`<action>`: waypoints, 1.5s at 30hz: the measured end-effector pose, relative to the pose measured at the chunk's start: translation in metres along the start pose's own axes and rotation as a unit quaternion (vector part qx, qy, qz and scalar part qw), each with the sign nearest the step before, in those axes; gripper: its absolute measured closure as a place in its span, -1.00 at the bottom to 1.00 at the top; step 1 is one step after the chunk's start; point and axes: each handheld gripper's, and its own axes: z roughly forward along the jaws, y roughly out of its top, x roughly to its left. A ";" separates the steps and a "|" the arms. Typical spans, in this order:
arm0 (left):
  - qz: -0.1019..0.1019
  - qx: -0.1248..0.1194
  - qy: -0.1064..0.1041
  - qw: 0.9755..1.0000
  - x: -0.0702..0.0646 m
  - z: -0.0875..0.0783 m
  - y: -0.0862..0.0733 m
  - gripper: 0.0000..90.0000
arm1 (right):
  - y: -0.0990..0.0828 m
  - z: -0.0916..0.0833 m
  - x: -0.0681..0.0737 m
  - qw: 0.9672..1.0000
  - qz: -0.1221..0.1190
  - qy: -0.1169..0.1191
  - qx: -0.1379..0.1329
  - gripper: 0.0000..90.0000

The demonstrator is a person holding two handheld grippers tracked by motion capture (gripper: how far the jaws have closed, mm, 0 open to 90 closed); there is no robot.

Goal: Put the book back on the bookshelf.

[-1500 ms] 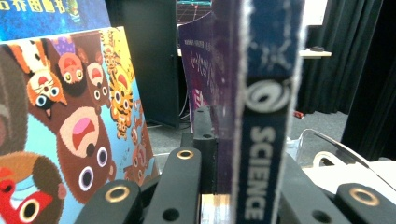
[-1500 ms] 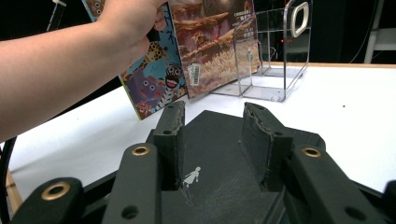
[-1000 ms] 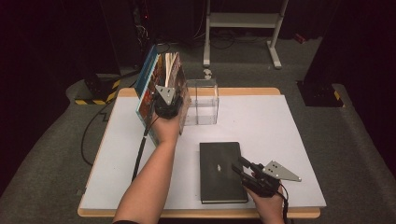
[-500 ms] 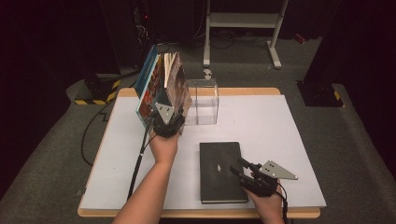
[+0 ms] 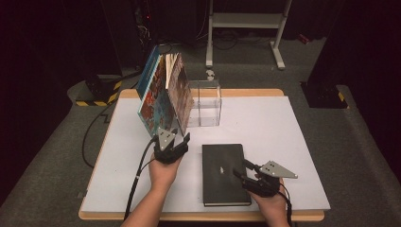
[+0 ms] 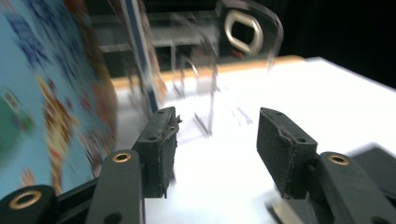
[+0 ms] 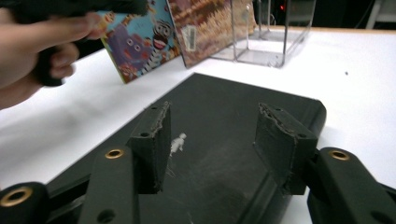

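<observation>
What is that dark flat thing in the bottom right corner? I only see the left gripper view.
Observer: In the high view it is a flat black hardcover book, lying closed on the white table.
Operator: Is somebody grabbing it?
Observer: No. The right gripper sits over the book's right side. Its fingers have just been opening, and nothing is pinched between them.
Operator: What's on the colourful book next to me?
Observer: The right gripper view shows a cartoon zebra on the cover of the colourful picture book.
</observation>
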 end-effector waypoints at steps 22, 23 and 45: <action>-0.050 0.125 -0.208 0.969 -0.059 0.000 -0.057 -0.43 | -0.007 0.013 -0.005 0.995 0.023 -0.032 0.090 -0.45; -0.050 0.124 -0.208 0.969 -0.059 0.001 -0.057 -0.43 | -0.008 0.013 -0.005 0.994 0.023 -0.033 0.098 -0.46; -0.047 0.129 -0.194 0.971 -0.033 0.010 -0.048 -0.27 | -0.004 0.034 -0.002 0.989 0.071 -0.023 0.131 -0.48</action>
